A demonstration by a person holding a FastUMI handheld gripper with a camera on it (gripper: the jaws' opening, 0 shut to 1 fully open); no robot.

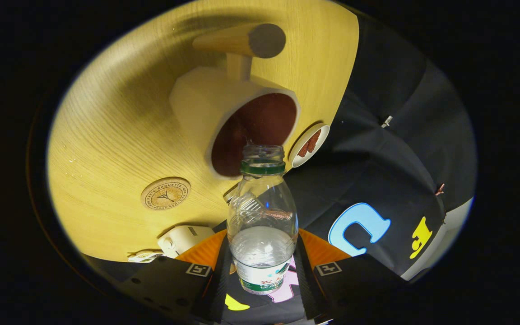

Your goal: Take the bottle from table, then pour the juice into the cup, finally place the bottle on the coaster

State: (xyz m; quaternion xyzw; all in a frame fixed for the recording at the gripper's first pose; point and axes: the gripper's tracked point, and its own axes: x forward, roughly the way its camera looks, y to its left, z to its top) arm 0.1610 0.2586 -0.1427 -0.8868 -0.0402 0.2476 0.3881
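My gripper (pixel 262 266) is shut on a clear plastic bottle (pixel 262 216), both fingers pressing on its lower body by the label. The bottle has no cap, a green neck ring, and clear liquid filling its lower part. Its open mouth sits just in front of the rim of a cream cup (pixel 224 117) with a dark red inside and a long wooden handle. The whole view is rolled, so the wooden table (pixel 115 126) appears tilted on its side. A round cork coaster (pixel 165 193) with a printed emblem lies on the table, beside the cup and left of the bottle.
A small white dish (pixel 310 144) holding reddish pieces sits at the table's edge just beyond the cup. A white device (pixel 183 239) and a crumpled wrapper (pixel 145 256) lie near my left finger. The booth's black cloth wall (pixel 386 149) hangs behind.
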